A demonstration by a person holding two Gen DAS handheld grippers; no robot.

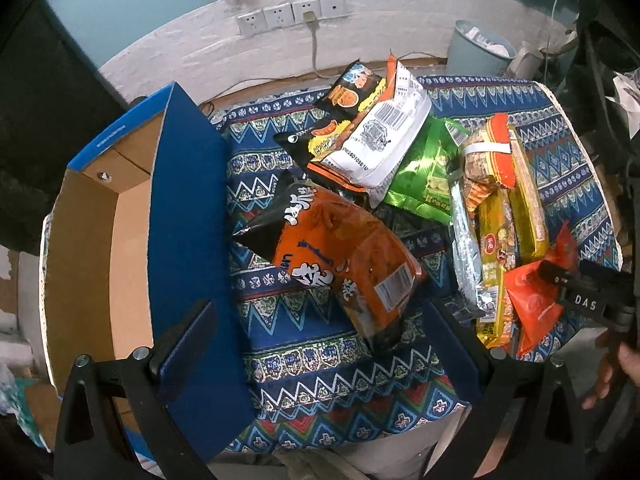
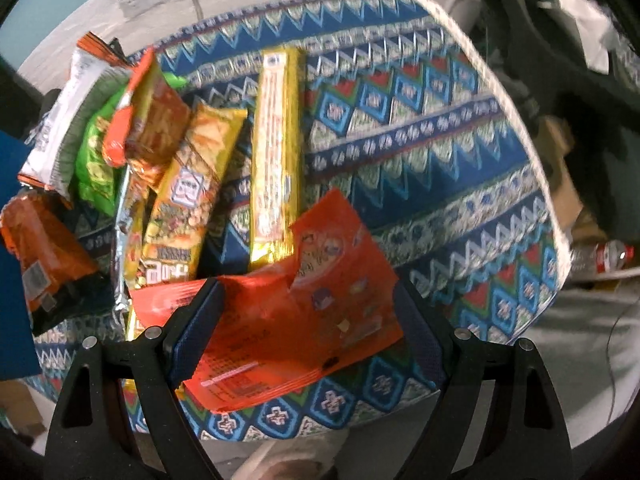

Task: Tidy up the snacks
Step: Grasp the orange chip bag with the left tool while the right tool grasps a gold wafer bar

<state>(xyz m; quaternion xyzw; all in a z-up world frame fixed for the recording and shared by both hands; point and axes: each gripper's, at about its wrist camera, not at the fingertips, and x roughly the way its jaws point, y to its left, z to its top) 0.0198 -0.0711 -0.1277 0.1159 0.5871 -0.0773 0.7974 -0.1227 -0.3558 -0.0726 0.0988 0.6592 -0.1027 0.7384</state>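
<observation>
A pile of snack packets lies on a patterned blue cloth (image 1: 320,344). A big orange and black chip bag (image 1: 340,256) lies nearest my left gripper (image 1: 320,344), which is open and empty above the cloth. Behind it lie a white packet (image 1: 380,140), a green packet (image 1: 424,172) and yellow packets (image 1: 500,248). An open blue cardboard box (image 1: 100,240) stands at the left, empty. My right gripper (image 2: 308,332) is open around a red-orange packet (image 2: 304,312), its jaws on either side; it also shows in the left wrist view (image 1: 532,300).
A long yellow packet (image 2: 276,152) and an orange-yellow nut bar (image 2: 188,196) lie just beyond the red packet. A bin (image 1: 476,48) and wall sockets (image 1: 292,14) are behind the table. A bottle (image 2: 604,256) lies on the floor at right.
</observation>
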